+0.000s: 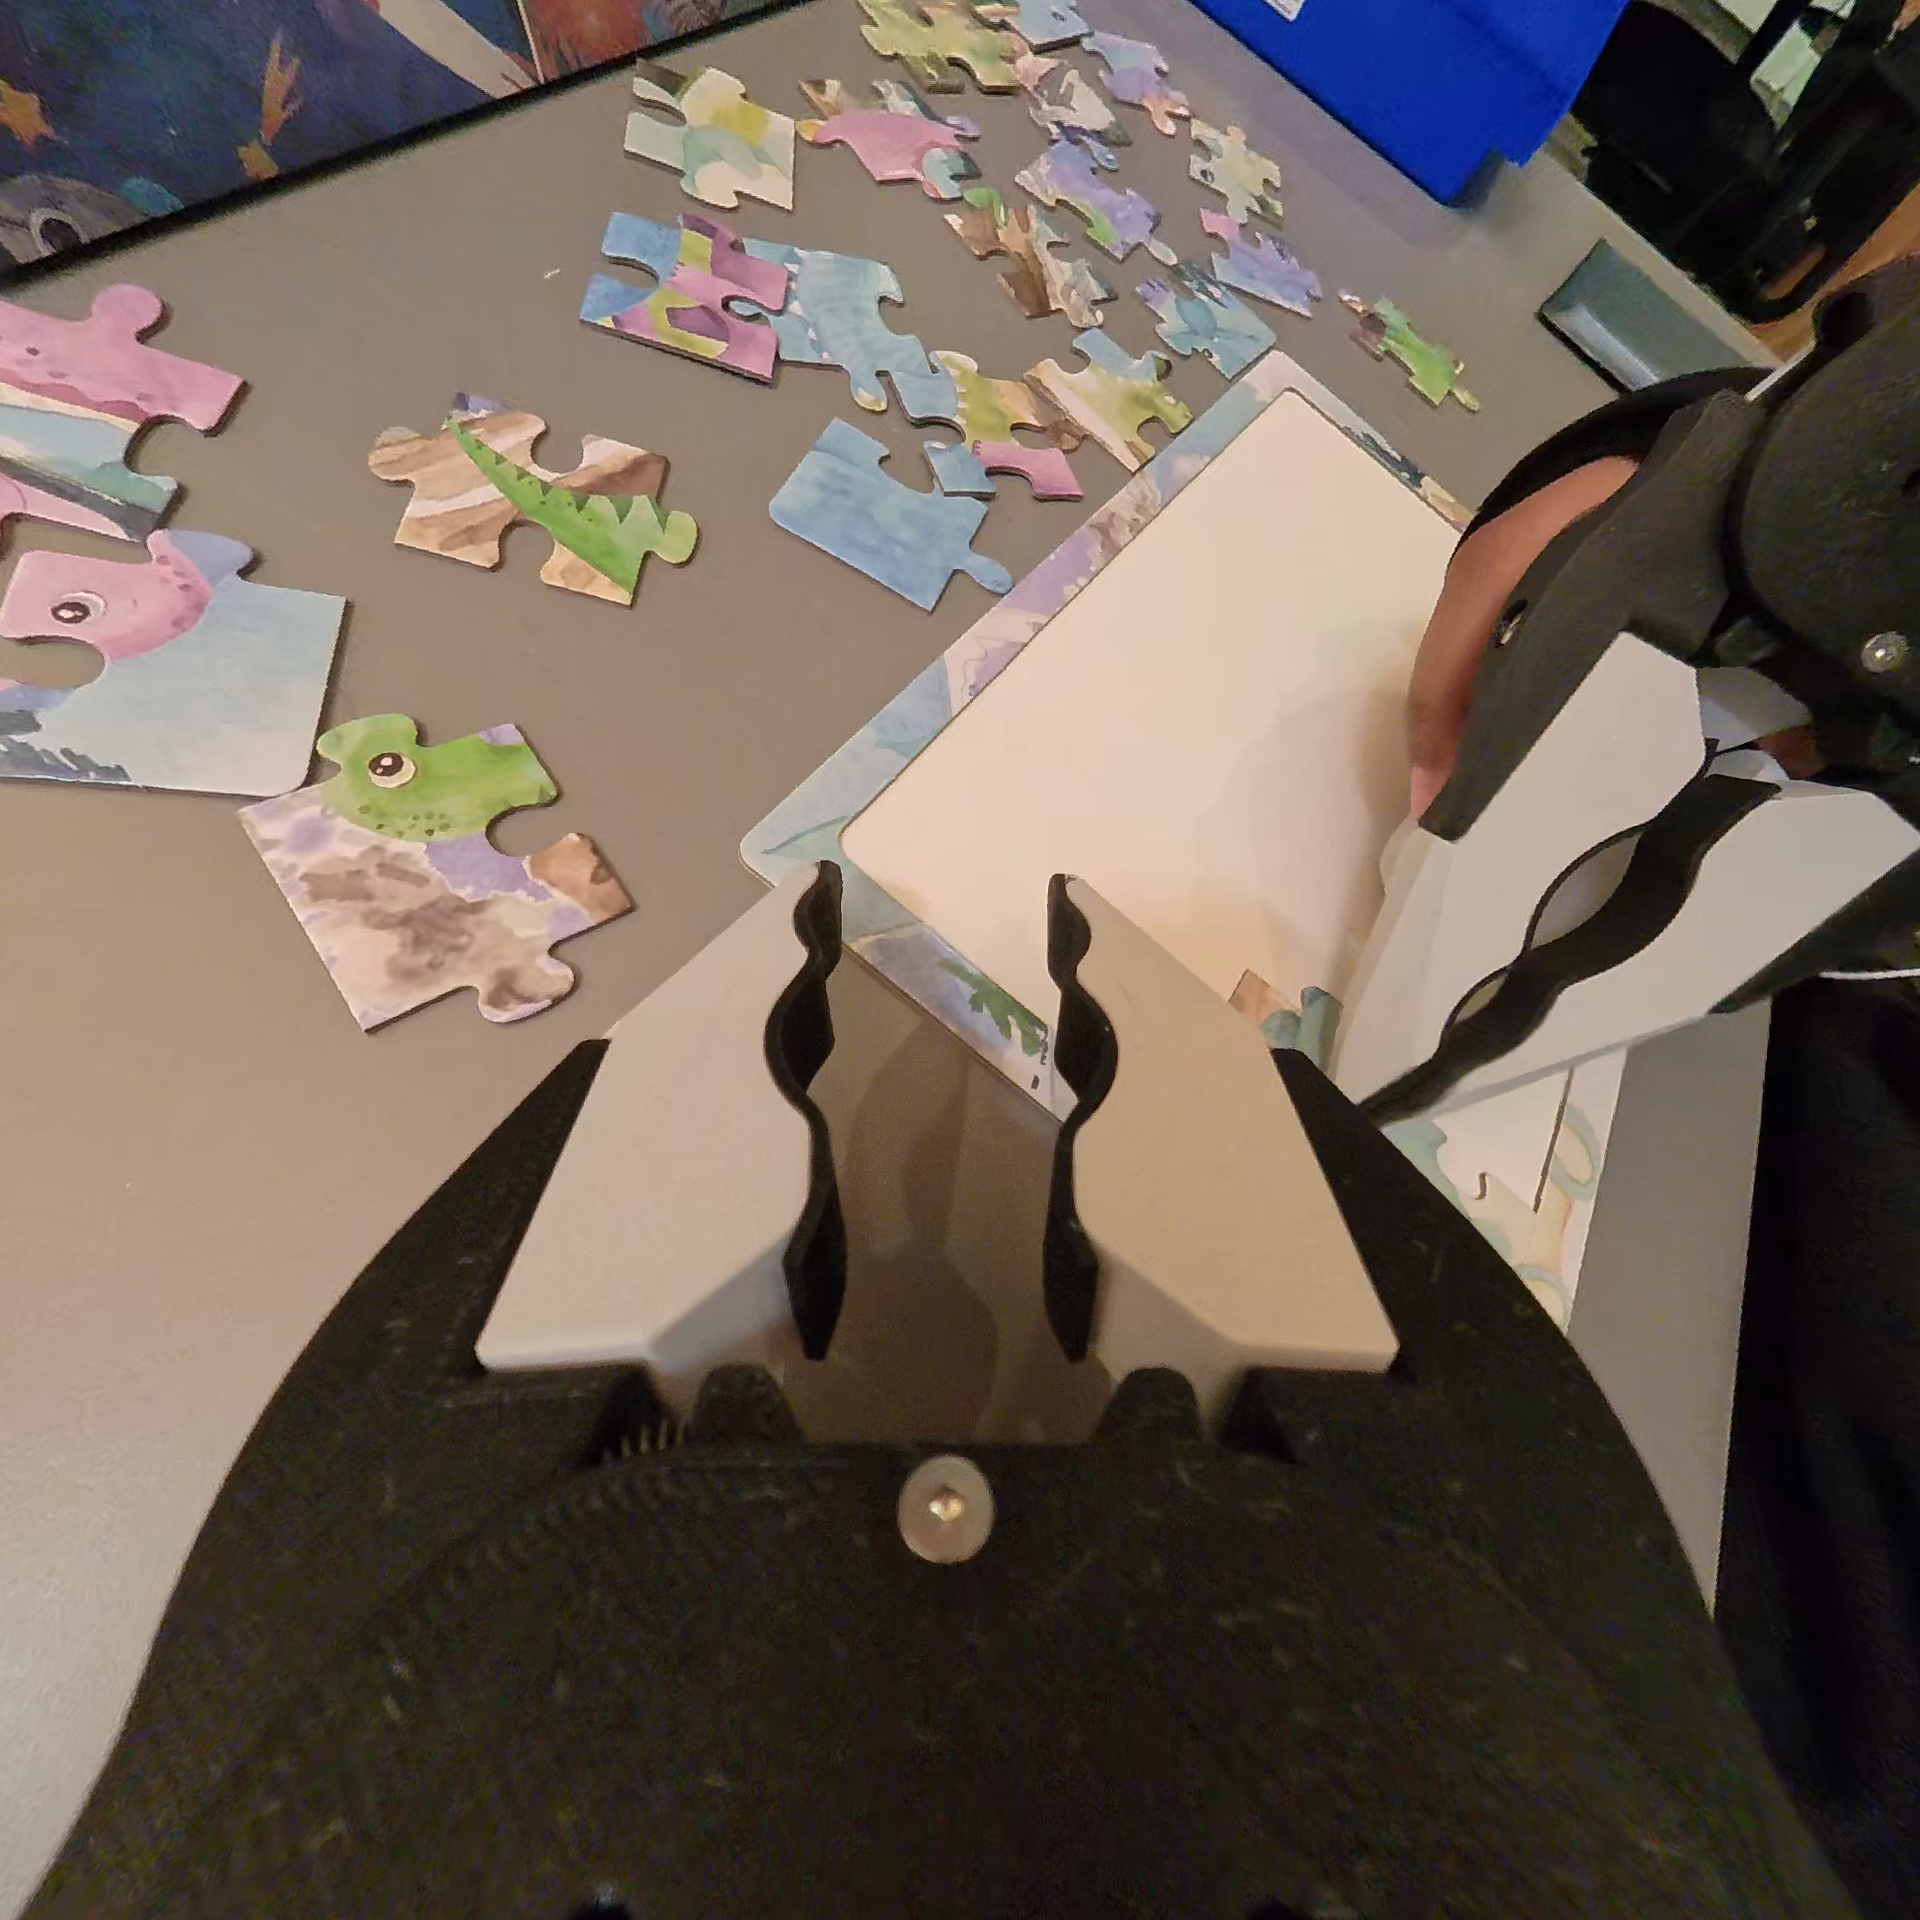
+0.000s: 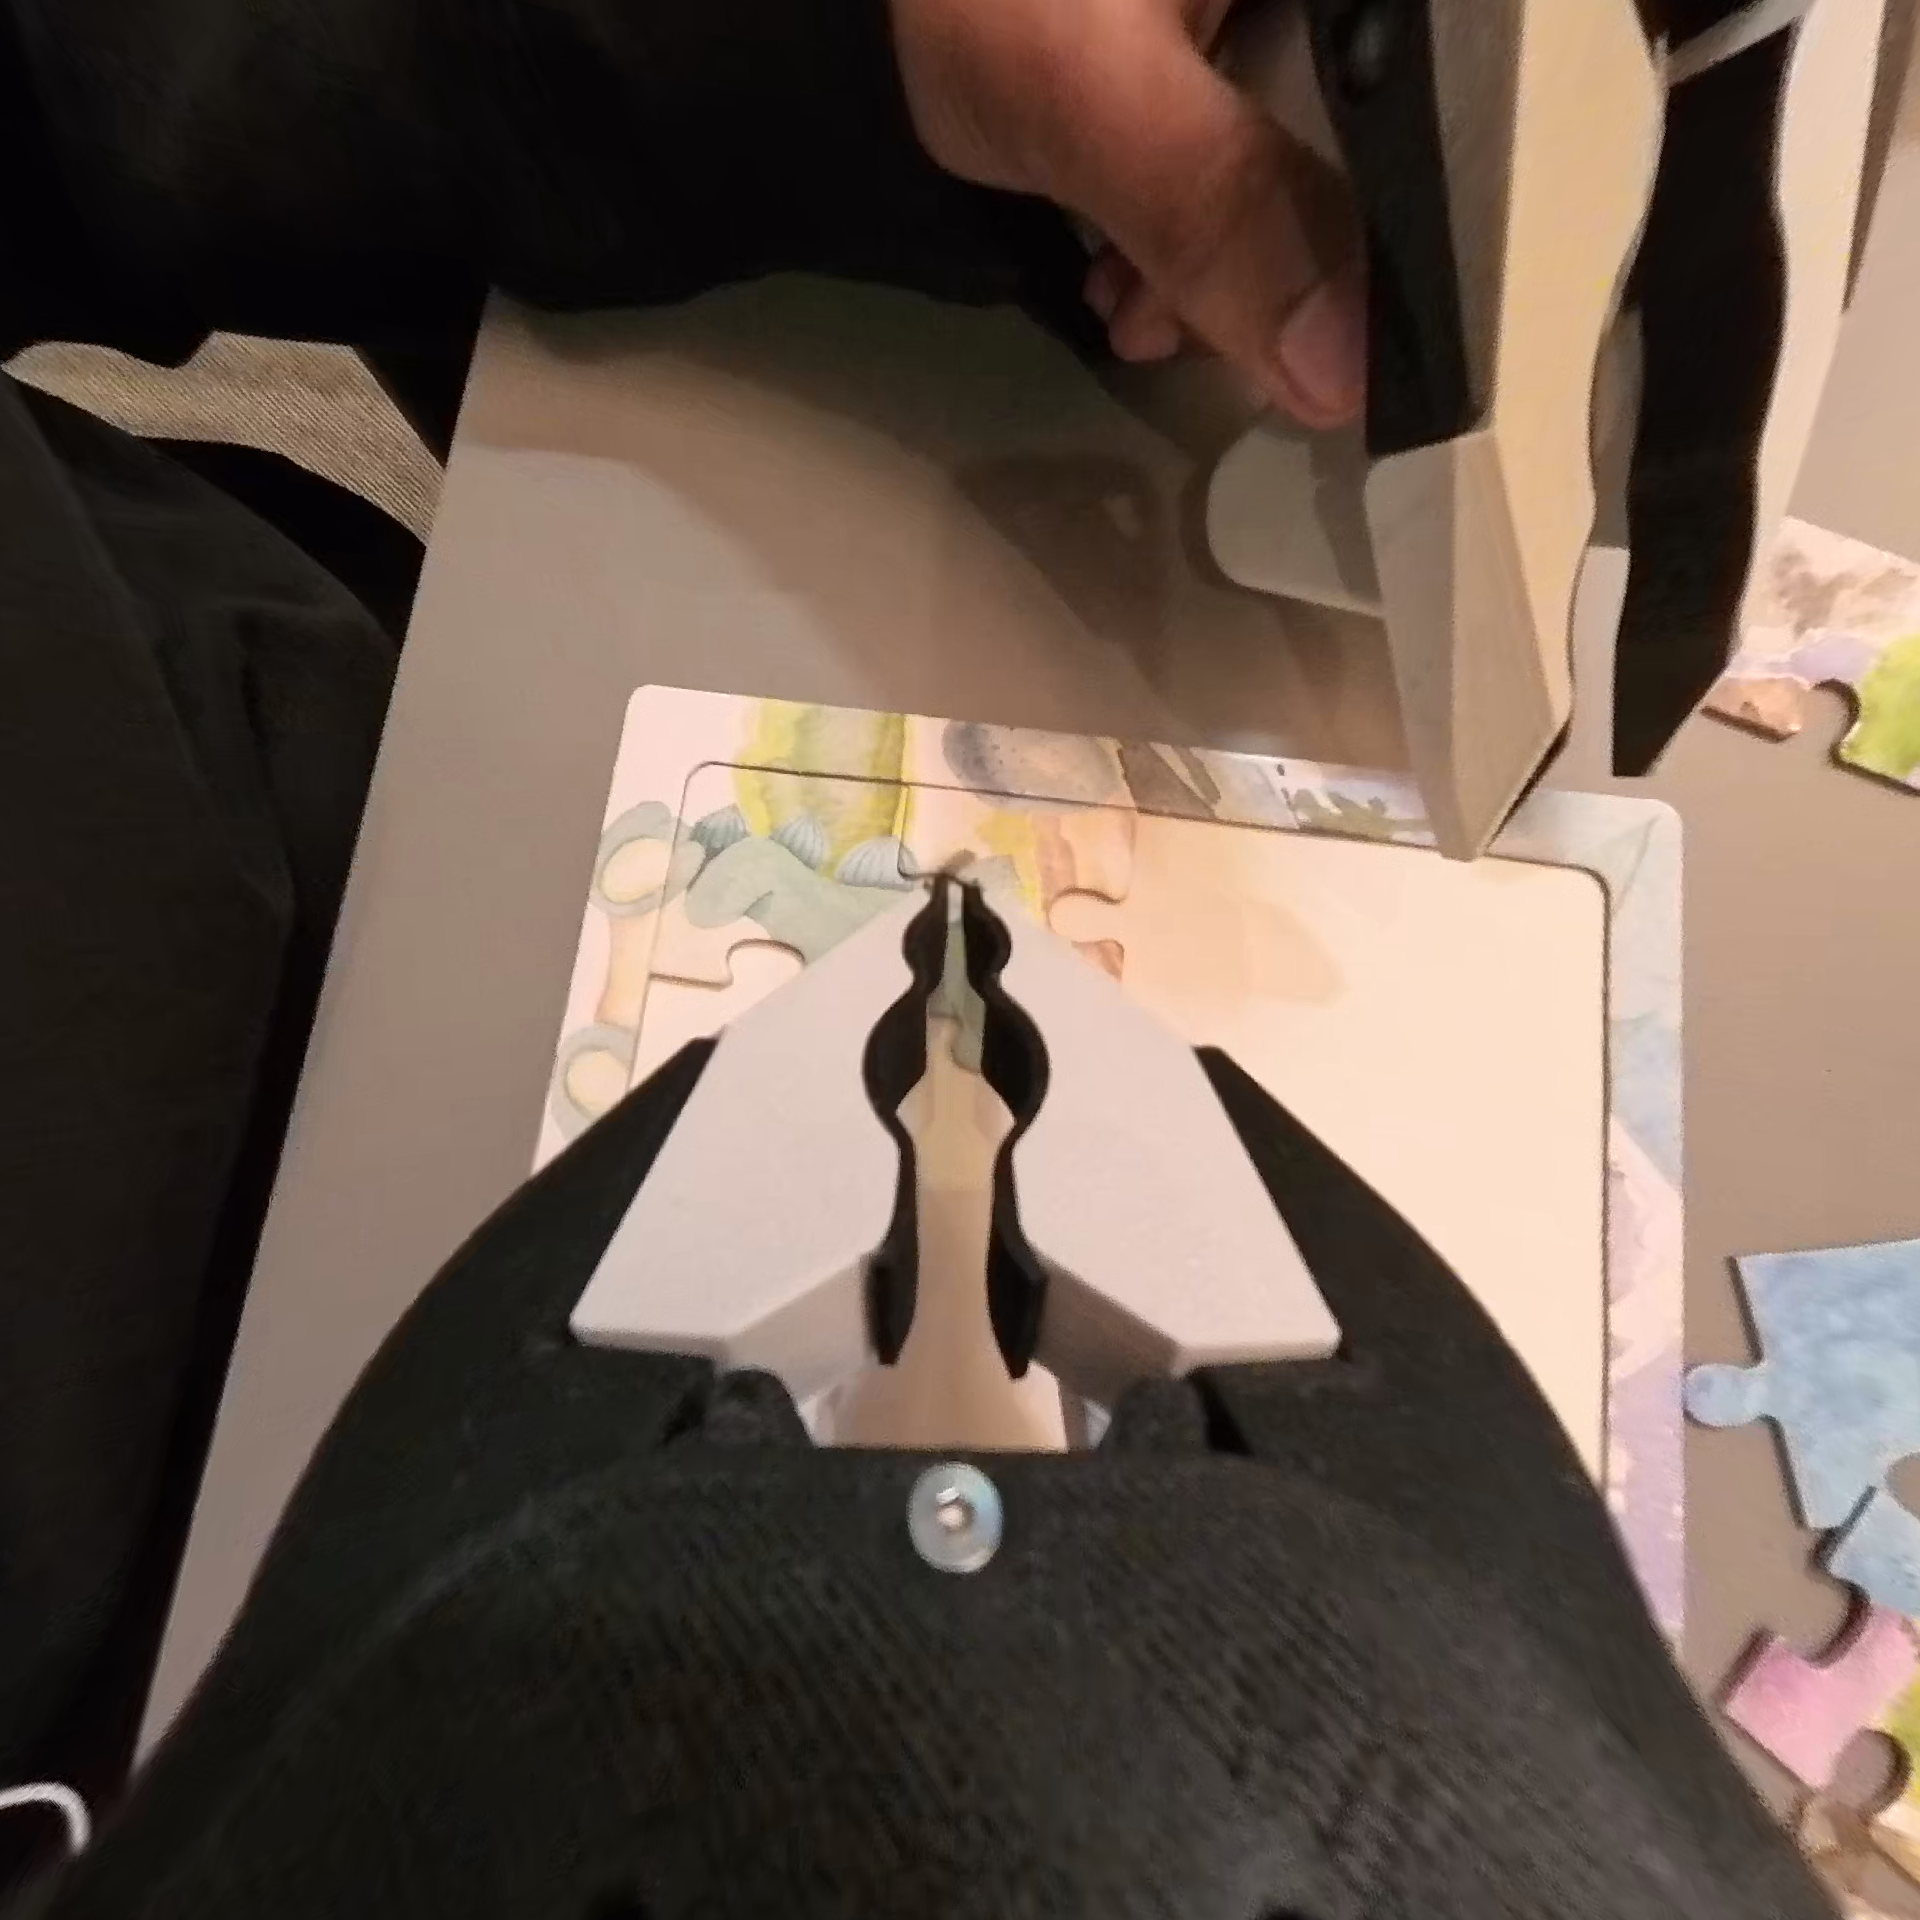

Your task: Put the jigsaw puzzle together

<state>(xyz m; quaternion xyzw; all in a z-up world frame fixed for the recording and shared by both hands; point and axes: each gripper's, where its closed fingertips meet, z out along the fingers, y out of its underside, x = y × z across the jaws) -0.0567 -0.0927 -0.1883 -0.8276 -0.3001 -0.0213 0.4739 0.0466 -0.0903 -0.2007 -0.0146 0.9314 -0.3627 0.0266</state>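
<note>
The puzzle tray (image 1: 831, 790) lies on the grey table, its white inside (image 2: 1351, 1039) mostly bare. Two placed pieces (image 2: 790, 862) fill its corner at the table edge. My right gripper (image 2: 951, 894) is shut, its tips down on the seam between those pieces; nothing shows between the pads. It also shows in the left wrist view (image 1: 1382, 1101). My left gripper (image 1: 940, 883) is open and empty above the tray's other near corner, and also shows in the right wrist view (image 2: 1548, 800). Loose pieces lie left of the tray, among them a green dinosaur-head piece (image 1: 426, 862) and a blue piece (image 1: 883, 509).
Several more loose pieces (image 1: 1060, 197) are spread over the far table. A blue bin (image 1: 1403, 73) stands at the back right, and a dark patterned board (image 1: 208, 83) at the back left. A person's hand (image 2: 1195, 208) holds the left gripper. Blue and pink pieces (image 2: 1829, 1351) lie right of the tray. My left gripper is the nearer one to the green dinosaur-head piece (image 1: 426, 862): about 7 cm, against 20 cm. It turns up in the right wrist view (image 2: 1870, 635) as well.
</note>
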